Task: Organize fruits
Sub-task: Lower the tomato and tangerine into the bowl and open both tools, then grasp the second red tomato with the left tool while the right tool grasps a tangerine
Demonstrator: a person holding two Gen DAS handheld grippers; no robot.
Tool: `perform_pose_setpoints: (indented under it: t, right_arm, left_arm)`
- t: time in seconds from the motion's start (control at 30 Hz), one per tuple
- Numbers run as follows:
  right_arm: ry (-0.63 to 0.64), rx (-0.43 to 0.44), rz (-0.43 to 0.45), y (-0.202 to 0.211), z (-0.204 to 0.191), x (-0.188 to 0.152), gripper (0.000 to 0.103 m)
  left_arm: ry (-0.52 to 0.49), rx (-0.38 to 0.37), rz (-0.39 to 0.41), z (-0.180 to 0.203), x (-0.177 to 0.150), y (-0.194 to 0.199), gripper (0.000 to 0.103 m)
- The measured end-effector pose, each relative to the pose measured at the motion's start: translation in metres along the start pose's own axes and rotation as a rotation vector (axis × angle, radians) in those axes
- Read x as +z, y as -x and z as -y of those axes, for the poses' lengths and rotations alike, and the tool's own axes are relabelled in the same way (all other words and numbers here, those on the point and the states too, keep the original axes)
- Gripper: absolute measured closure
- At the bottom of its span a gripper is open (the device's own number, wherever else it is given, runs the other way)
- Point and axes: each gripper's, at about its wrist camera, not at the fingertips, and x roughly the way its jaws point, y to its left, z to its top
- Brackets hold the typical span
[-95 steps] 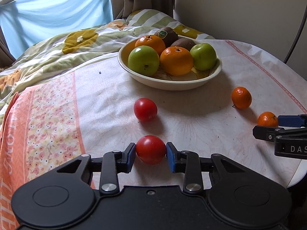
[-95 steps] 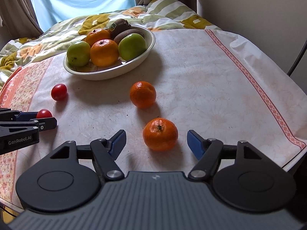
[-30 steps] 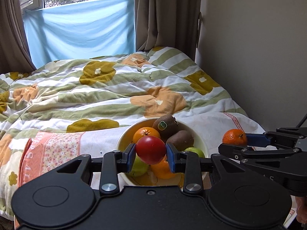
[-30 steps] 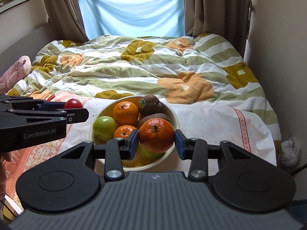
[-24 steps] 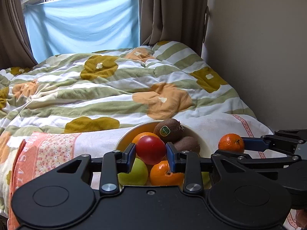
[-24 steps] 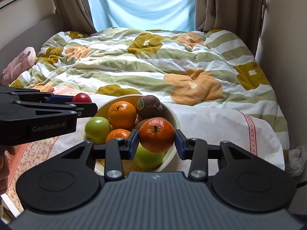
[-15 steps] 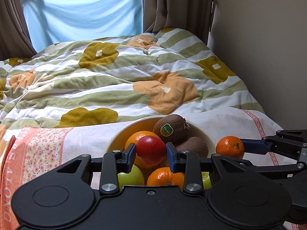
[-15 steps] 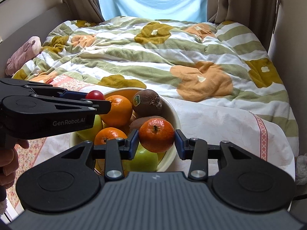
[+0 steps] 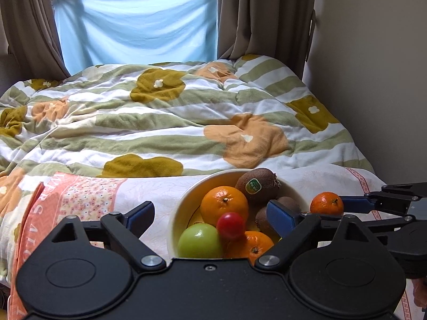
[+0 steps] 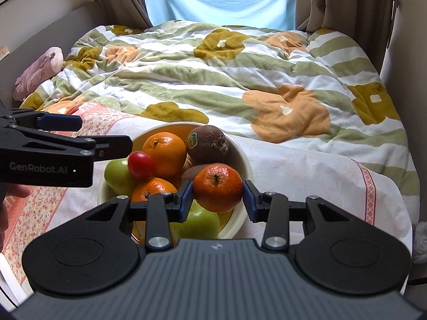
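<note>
Half a second ago the left gripper (image 9: 210, 214) clamped the small red tomato (image 9: 230, 226); now its jaws are opening, and the tomato sits free of both blue pads (image 9: 280, 217), among the fruit in the cream bowl (image 9: 184, 208). It rests against a green apple (image 9: 200, 241) and the large orange (image 9: 224, 205), below and between the spread fingers.

Only the right wrist view shows the right gripper (image 10: 217, 196) head on: its jaws pinch a mandarin (image 10: 217, 188) by its sides, held above the bowl's near half, over a second green apple (image 10: 200, 221). From the left wrist view that mandarin (image 9: 327, 203) appears side-on at the fingertips, to the right of the bowl. The right view also takes in a pink stuffed toy (image 10: 40, 72) at the bed's edge and part of a person's hand (image 10: 10, 200) under the left gripper.

A fuzzy brown kiwi (image 10: 208, 144) carries a green sticker. The fruit skins are smooth and glossy, the bowl round and glazed, and the floral tablecloth (image 10: 307, 170) thin against the thick, plush striped quilt (image 10: 213, 74) behind.
</note>
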Motion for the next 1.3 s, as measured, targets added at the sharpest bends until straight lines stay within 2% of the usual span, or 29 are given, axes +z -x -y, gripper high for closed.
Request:
perform_pose_setpoints:
  t: [0.3, 0.63, 0.67, 0.73, 0.77, 0.8, 1.03, 1.3]
  right_arm:
    - [0.028, 0.061, 0.007, -0.018, -0.014, 0.018, 0.048]
    - [0.047, 0.115, -0.003, -0.039, -0.024, 0.02, 0.047]
    - [0.043, 0.113, 0.002, -0.039, -0.024, 0.02, 0.045]
    - [0.029, 0.106, 0.015, -0.037, -0.023, 0.018, 0.025]
    - [0.02, 0.111, 0.017, -0.035, -0.022, 0.017, 0.005]
    - [0.009, 0.115, 0.022, -0.033, -0.02, 0.015, 0.0]
    - [0.032, 0.096, 0.047, -0.017, -0.019, 0.008, 0.0]
    - [0.042, 0.079, 0.094, 0.016, -0.023, 0.005, 0.0]
  left_arm:
    - [0.046, 0.048, -0.006, -0.019, -0.015, 0.018, 0.009]
    - [0.067, 0.086, -0.023, -0.031, -0.028, 0.025, 0.009]
    - [0.067, 0.089, -0.024, -0.031, -0.029, 0.026, 0.009]
    - [0.069, 0.092, -0.024, -0.032, -0.031, 0.027, 0.009]
    - [0.071, 0.094, -0.024, -0.032, -0.032, 0.027, 0.009]
    - [0.073, 0.096, -0.024, -0.032, -0.033, 0.028, 0.009]
    - [0.086, 0.108, -0.013, -0.03, -0.036, 0.04, 0.009]
    - [0.07, 0.113, 0.043, -0.024, -0.034, 0.068, 0.009]
